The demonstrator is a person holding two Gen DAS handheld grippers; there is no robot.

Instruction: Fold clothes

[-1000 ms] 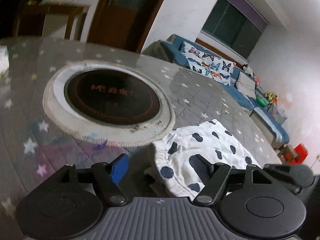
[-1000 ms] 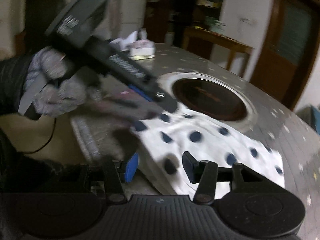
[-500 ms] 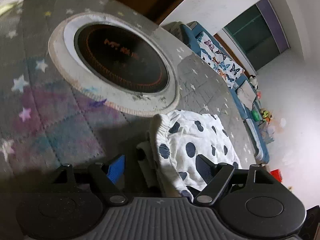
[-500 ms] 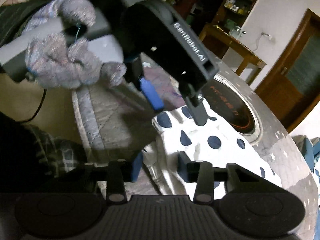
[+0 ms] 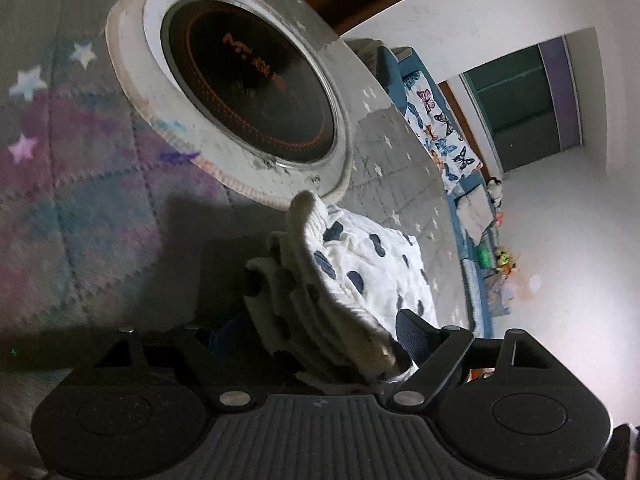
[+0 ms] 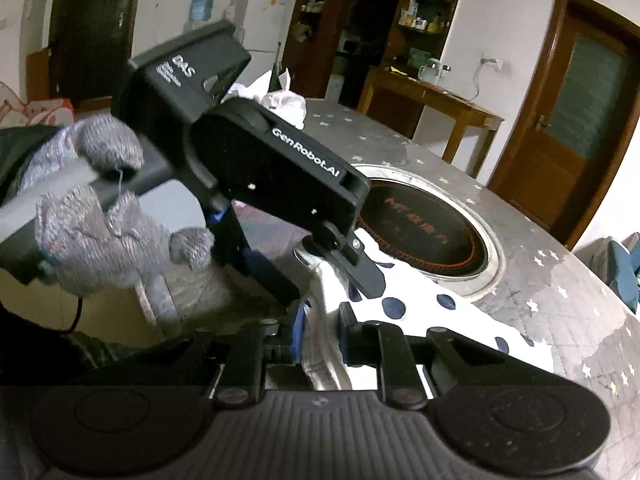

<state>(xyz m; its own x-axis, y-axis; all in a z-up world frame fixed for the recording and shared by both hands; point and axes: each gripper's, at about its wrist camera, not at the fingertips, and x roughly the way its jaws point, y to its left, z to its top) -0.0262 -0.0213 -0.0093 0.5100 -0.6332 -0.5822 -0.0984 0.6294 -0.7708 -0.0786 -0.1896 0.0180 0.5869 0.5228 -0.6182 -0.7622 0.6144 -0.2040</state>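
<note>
The spotted garment (image 6: 432, 312) is spread on the desk (image 6: 560, 280) beside the hob (image 5: 248, 88). It is judged soft, light, best taken at bunched edges. The right gripper (image 6: 320, 334) is closing on its edge; the left gripper (image 5: 308, 340) is opening around gathered folds.

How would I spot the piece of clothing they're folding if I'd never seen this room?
Find the round table under a grey star-print cover, with a dark round cooktop sunk in its middle. On the near side of that cooktop lies the white garment. Its dark blue blotchy spots set it apart from the grey, starry cloth beneath.
</note>
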